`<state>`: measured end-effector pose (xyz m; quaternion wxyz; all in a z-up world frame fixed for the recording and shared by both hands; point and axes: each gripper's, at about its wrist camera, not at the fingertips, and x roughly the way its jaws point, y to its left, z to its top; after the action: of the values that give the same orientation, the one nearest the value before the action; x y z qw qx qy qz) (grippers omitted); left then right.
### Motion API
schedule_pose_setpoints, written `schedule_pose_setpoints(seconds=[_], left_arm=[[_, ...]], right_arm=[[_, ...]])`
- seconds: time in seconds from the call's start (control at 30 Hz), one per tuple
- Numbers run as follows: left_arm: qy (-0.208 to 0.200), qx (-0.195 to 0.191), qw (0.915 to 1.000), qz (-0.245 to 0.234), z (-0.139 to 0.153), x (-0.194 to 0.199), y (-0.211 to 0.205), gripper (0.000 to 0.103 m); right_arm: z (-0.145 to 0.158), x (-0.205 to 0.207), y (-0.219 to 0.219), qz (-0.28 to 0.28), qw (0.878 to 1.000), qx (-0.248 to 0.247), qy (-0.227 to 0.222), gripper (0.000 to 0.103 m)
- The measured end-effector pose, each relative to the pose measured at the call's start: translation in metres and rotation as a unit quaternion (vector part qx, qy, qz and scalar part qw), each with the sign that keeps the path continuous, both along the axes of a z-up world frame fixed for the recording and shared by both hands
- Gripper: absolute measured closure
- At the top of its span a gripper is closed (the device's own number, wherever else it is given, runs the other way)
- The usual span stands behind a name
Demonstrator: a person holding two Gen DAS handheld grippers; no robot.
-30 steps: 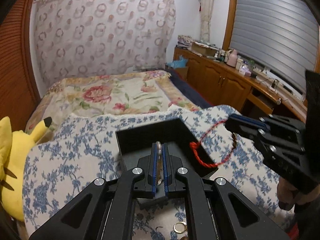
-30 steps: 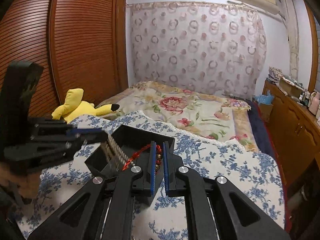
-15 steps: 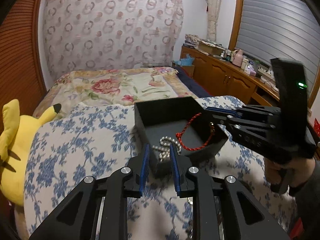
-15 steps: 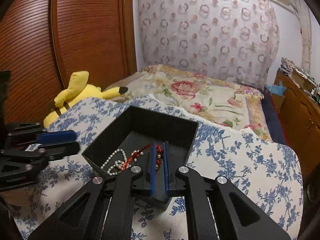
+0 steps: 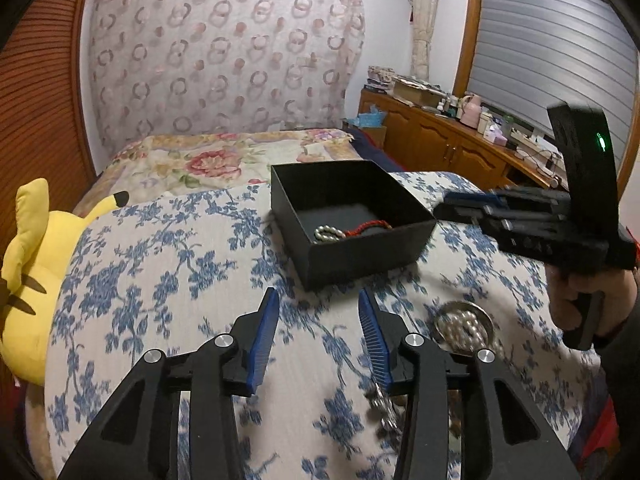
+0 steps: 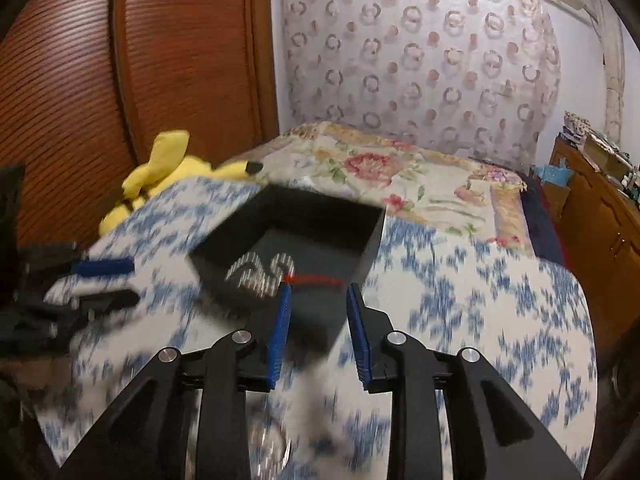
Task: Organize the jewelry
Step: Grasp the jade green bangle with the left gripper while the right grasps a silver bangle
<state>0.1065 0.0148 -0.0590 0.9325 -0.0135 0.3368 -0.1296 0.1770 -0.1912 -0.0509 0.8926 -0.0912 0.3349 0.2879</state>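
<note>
A black open box (image 5: 360, 256) stands on the blue-flowered cloth (image 5: 160, 280). In it lie a pearl necklace (image 5: 329, 233) and a red cord bracelet (image 5: 370, 226). My left gripper (image 5: 318, 304) hangs short of the box's near corner, its jaws opening with nothing between them. My right gripper (image 5: 442, 207) reaches in from the right, beside the box's right wall. The right wrist view is blurred. There the box (image 6: 320, 216), the pearls (image 6: 260, 270) and the bracelet (image 6: 316, 280) lie just past my right gripper (image 6: 318, 294). Its jaws are opening and its pads press on nothing. My left gripper (image 6: 134, 282) shows at the left.
A silver bangle with beads inside it (image 5: 464, 324) and a metal chain (image 5: 382, 400) lie on the cloth near my left gripper's right finger. A yellow plush toy (image 5: 36, 272) sits at the left edge. Beyond are a flowered bed (image 5: 224, 160) and wooden cabinets (image 5: 452, 148).
The left gripper let the pearls drop into the box, drew back and opened. The right gripper let go of the red bracelet, which now lies in the box, and opened.
</note>
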Motion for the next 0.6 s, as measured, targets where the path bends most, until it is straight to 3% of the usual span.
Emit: schedule_pose_setpoints(seconds=[0.13, 0.17, 0.6], left_arm=[[-0.002, -0.006, 1.0000, -0.004, -0.002, -0.016, -0.002, 0.052], [-0.001, -0.007, 1.0000, -0.004, -0.001, -0.018, -0.003, 0.052], [0.010, -0.011, 0.9999, -0.008, -0.011, -0.039, -0.012, 0.051]], right_arm=[[-0.020, -0.025, -0.012, 0.012, 0.999, -0.017, 0.029, 0.074], [-0.028, -0.030, -0.015, 0.013, 0.999, -0.023, 0.040, 0.079], [-0.050, -0.038, -0.021, 0.010, 0.993, -0.011, 0.117, 0.091]])
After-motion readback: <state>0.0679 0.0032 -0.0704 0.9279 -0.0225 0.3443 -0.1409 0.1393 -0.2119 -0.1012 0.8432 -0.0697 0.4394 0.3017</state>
